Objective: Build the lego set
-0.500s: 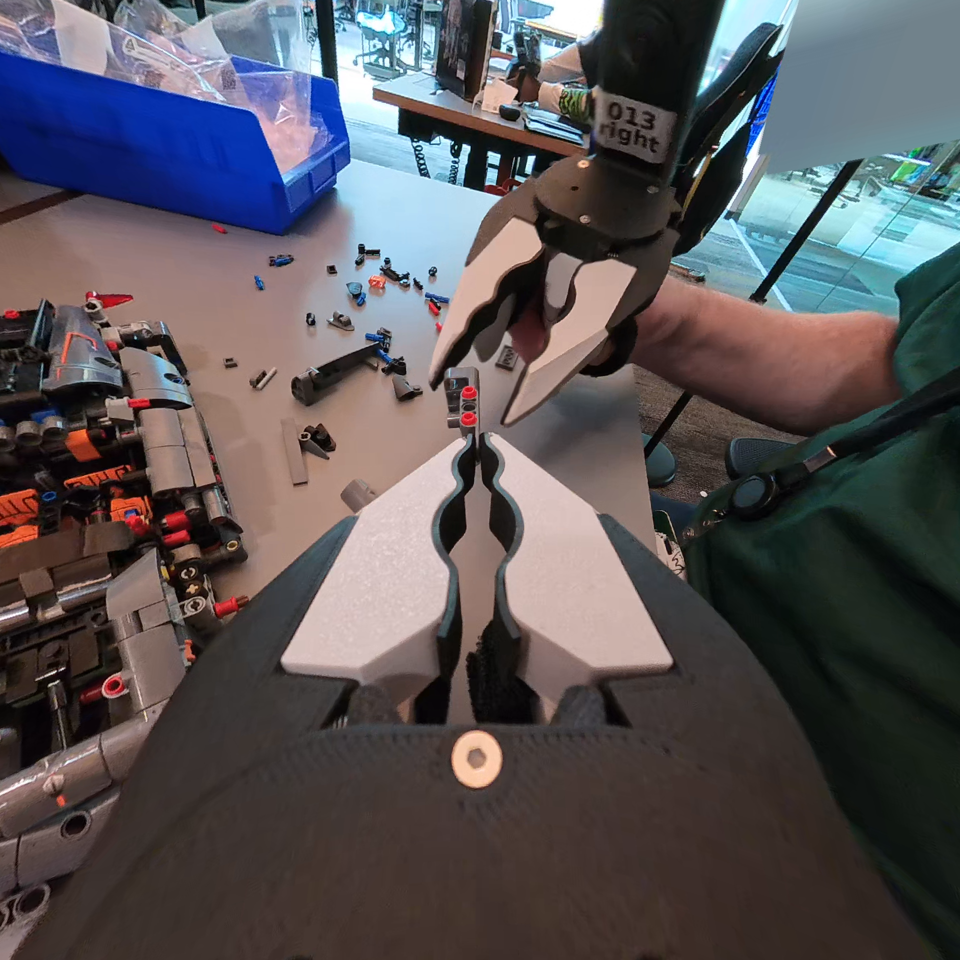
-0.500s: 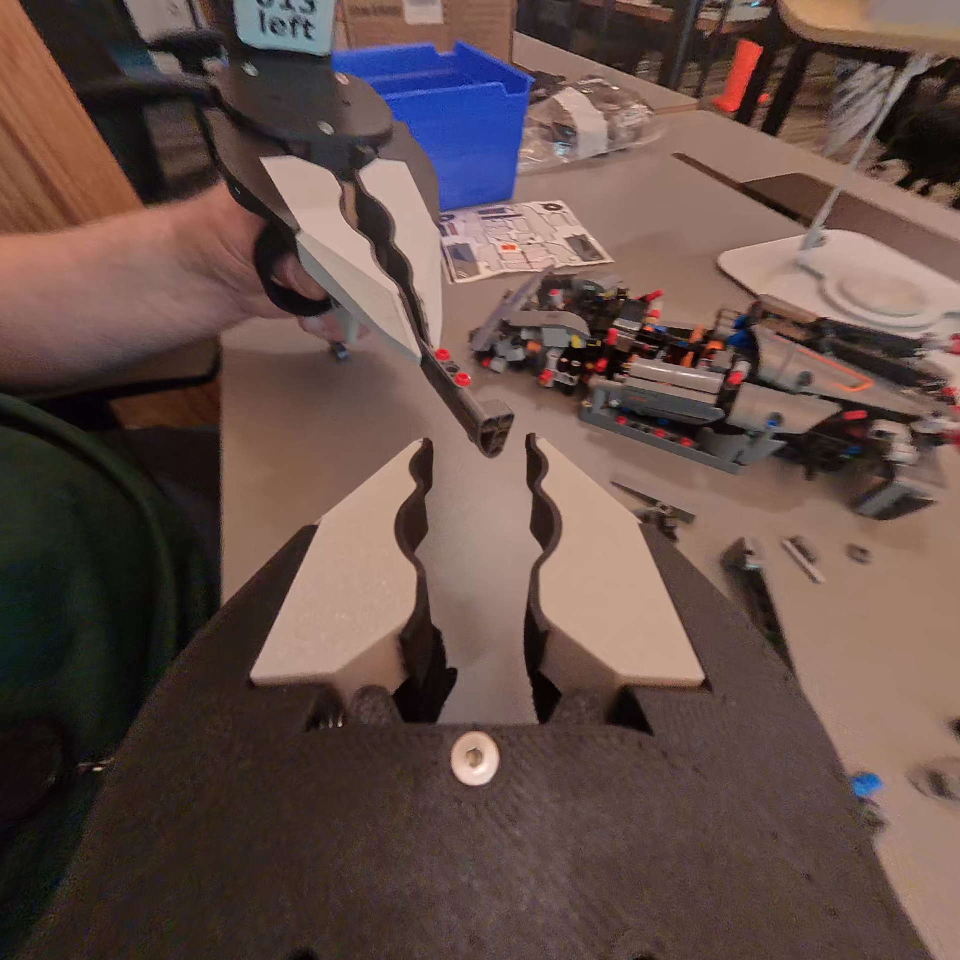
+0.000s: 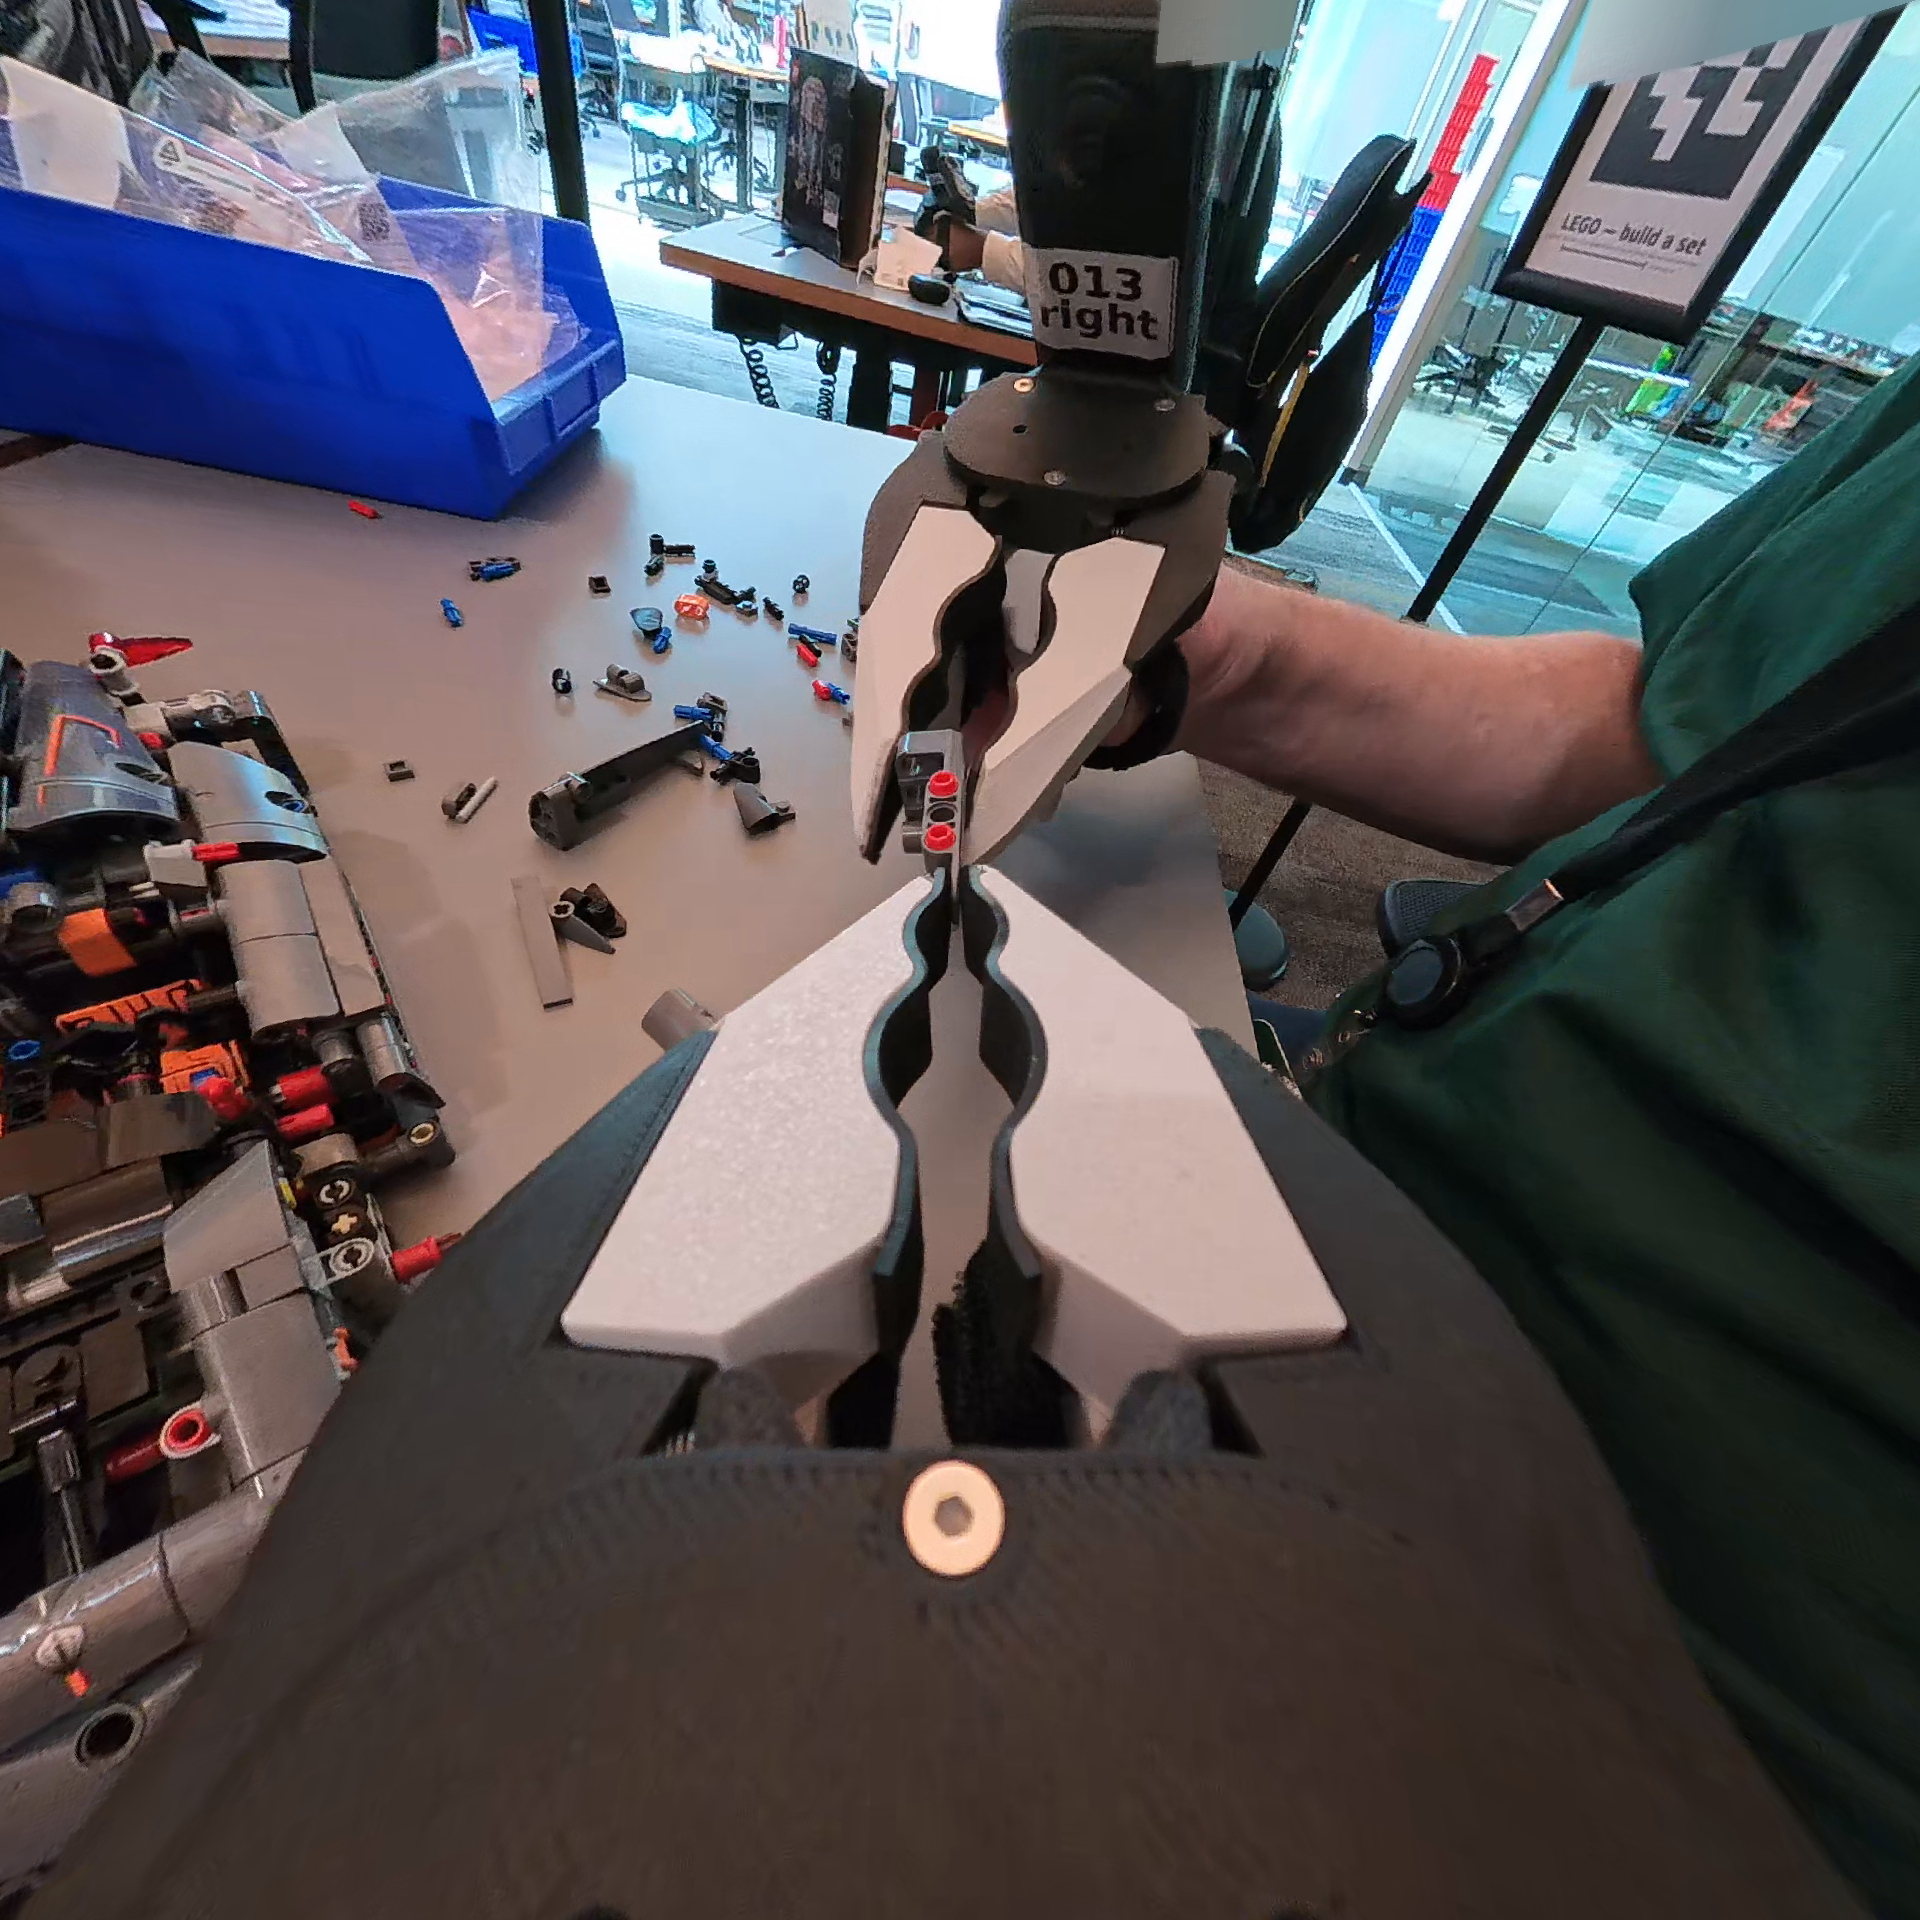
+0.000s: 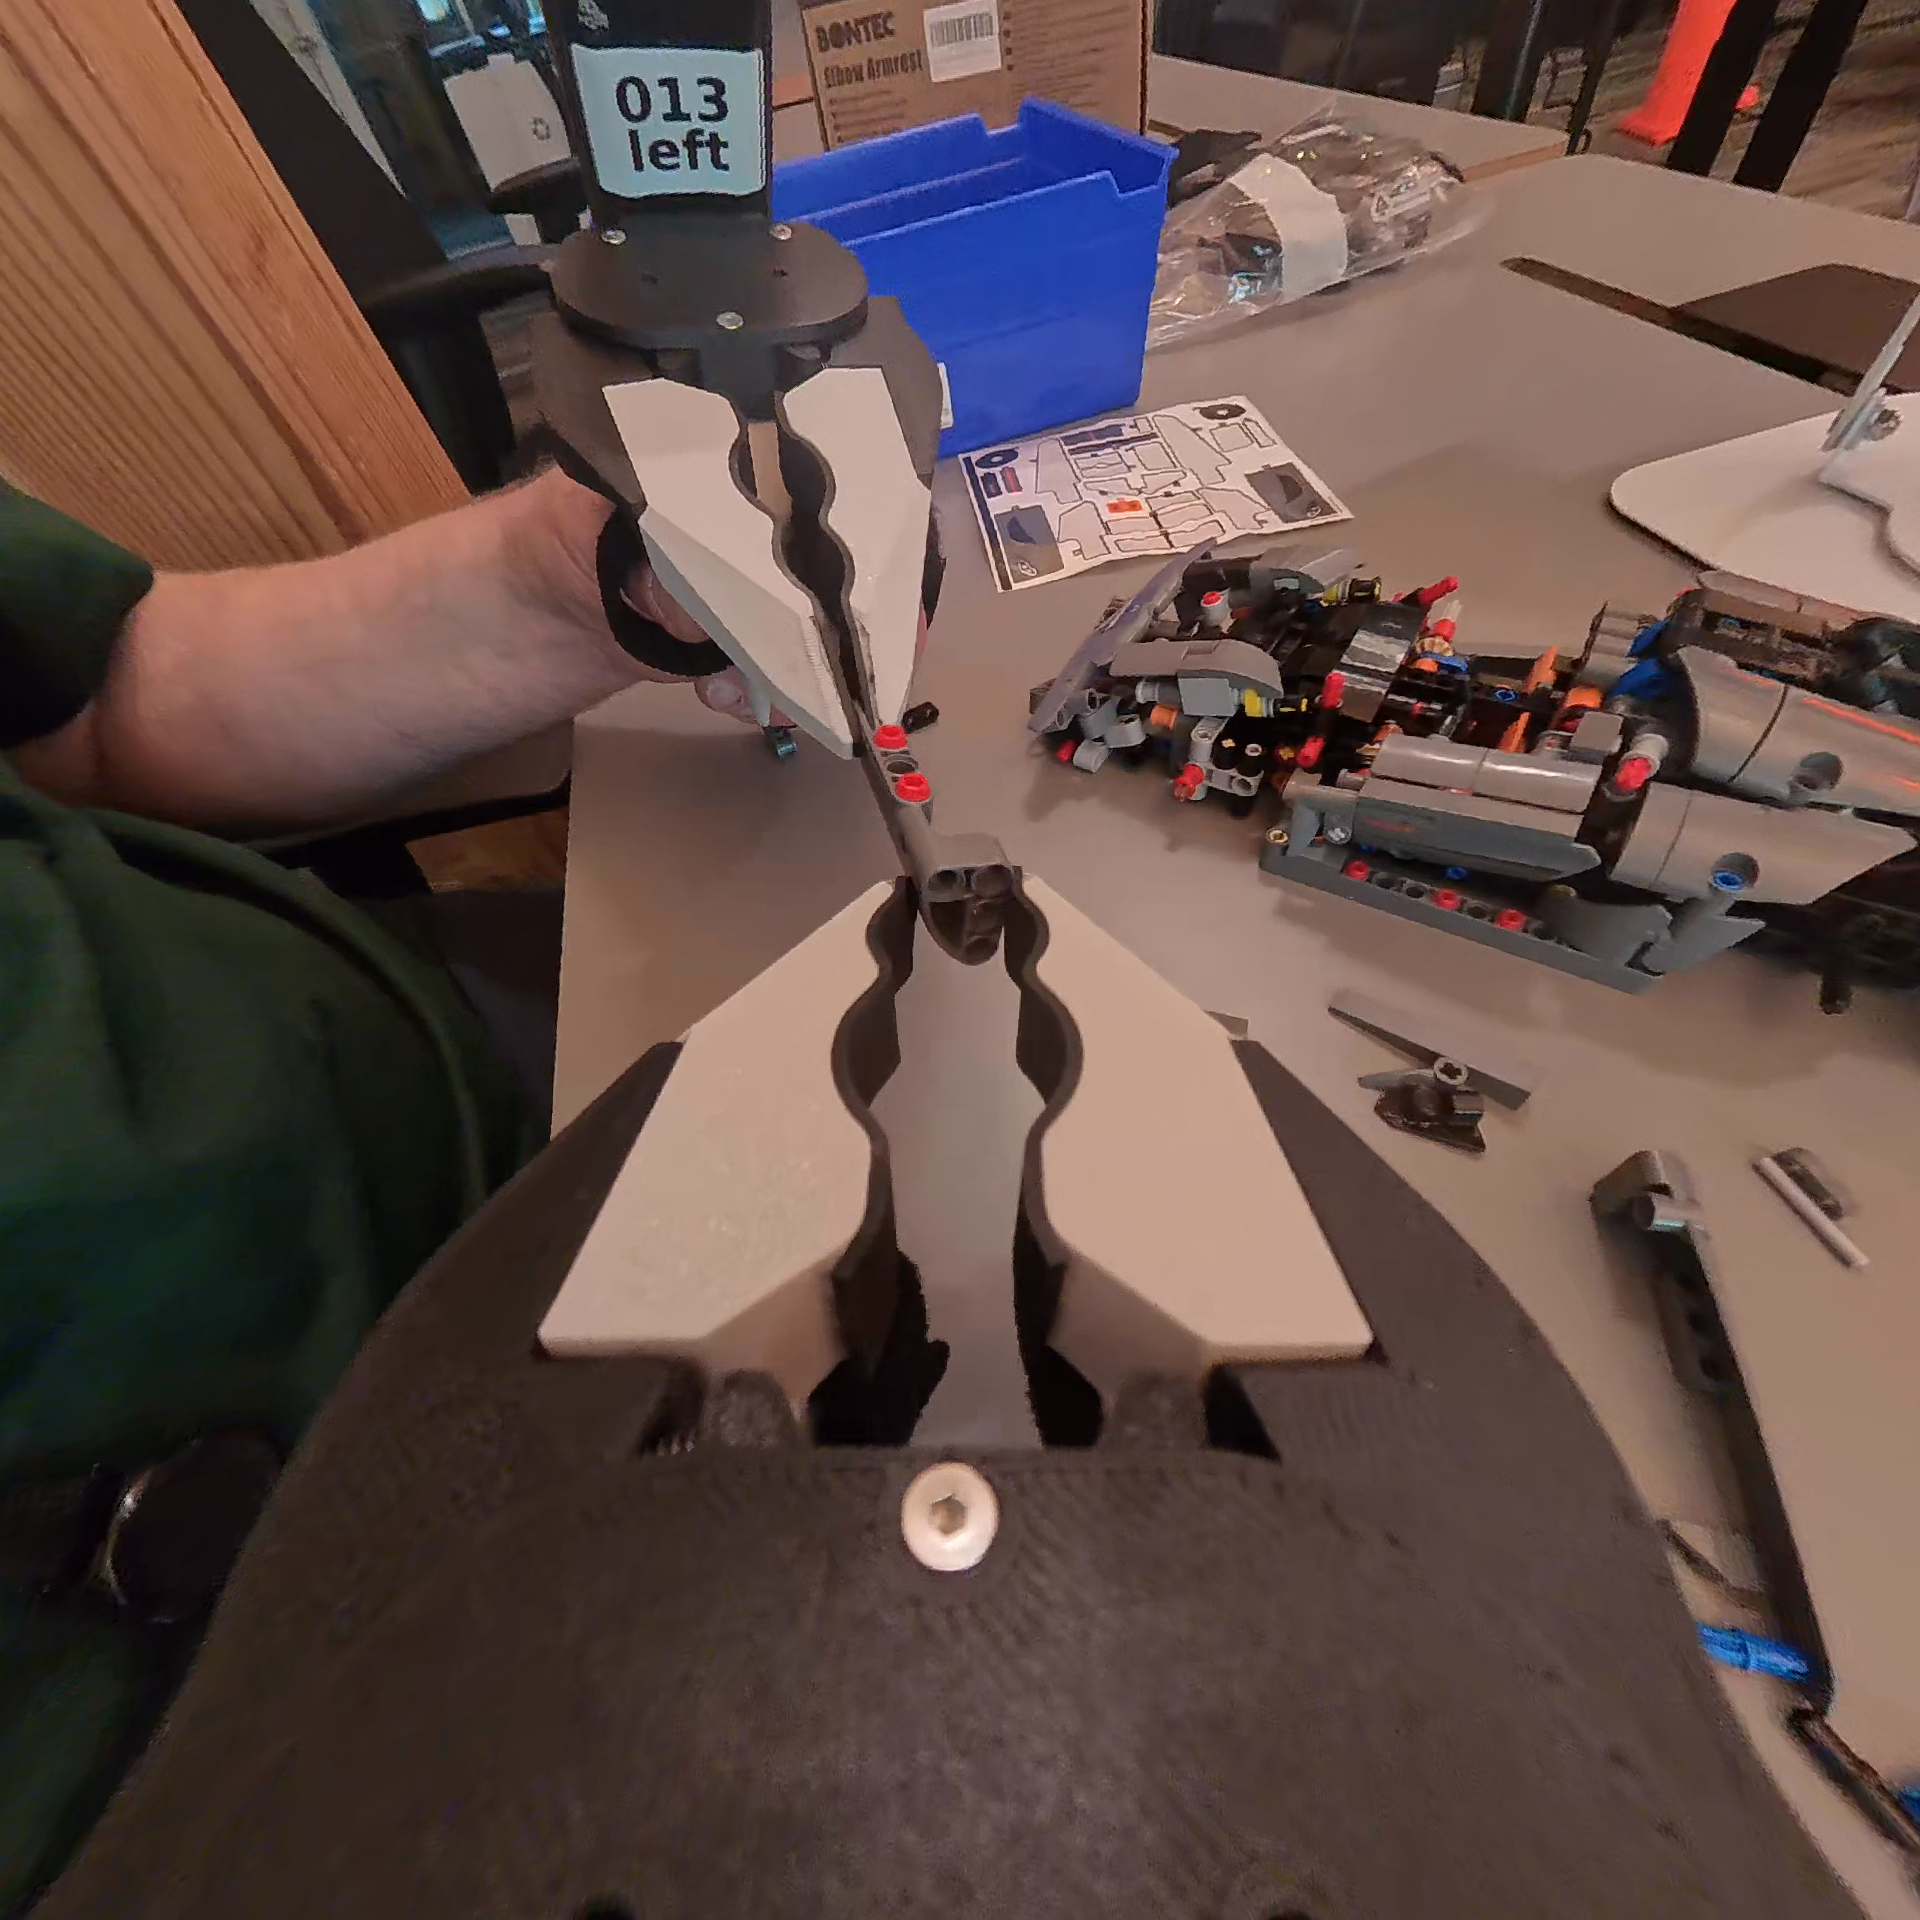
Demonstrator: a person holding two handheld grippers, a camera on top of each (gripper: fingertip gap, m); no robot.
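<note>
Two red pins (image 3: 941, 808) show on the one dark grey beam (image 3: 928, 795), pinched at its near end by the left gripper (image 3: 954, 891) and reaching up between the right gripper's (image 3: 928, 836) parted fingers. Loose small parts (image 3: 686, 665) litter the grey table (image 3: 312, 582) beyond; the half-built model (image 3: 187, 997) lies left, one blue bin (image 3: 312, 353) behind.

From the right wrist, the right gripper (image 4: 961, 894) stands apart around the beam's (image 4: 961, 894) thick end, touch unclear; the left gripper (image 4: 858, 715) clamps the other. One sticker sheet (image 4: 1143, 483) lies beyond.

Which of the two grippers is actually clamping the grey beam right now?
The left gripper: its jaws are shut on the grey beam with red pins. The right gripper has open jaws merely flanking the beam's free end.
</note>
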